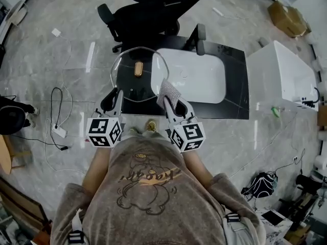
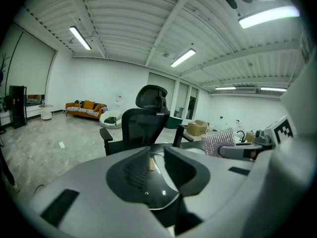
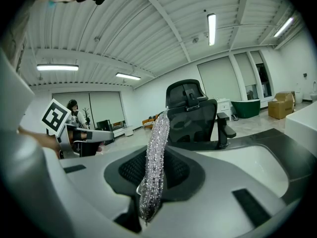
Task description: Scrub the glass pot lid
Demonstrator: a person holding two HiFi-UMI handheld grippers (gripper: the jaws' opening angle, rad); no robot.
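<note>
The lid (image 1: 139,83) sits face up and about level over the left end of the black counter (image 1: 235,80). Its right edge laps over the rim of the white sink (image 1: 204,80). The lid is round, so only its oblong brown knob (image 1: 138,69) gives a long axis, which runs straight away from the person toward the chair (image 1: 153,11) behind the counter. A white box (image 1: 281,68) stands to the right, and cables (image 1: 56,129) trail over the floor to the left. Both grippers are held out side by side from the chest, pointing forward and slightly down, with their marker cubes close to the torso. The left gripper (image 1: 116,93) hangs at the lid's near left rim with its jaws a narrow slit apart and clamping nothing. The rim and knob show through that gap. The right gripper (image 1: 172,102) is clamped on a sparkly pad (image 1: 167,90), which stands on edge and sticks up past the fingertips. From above, the pad overlaps the lid's near right rim. Whether the two touch I cannot tell.
</note>
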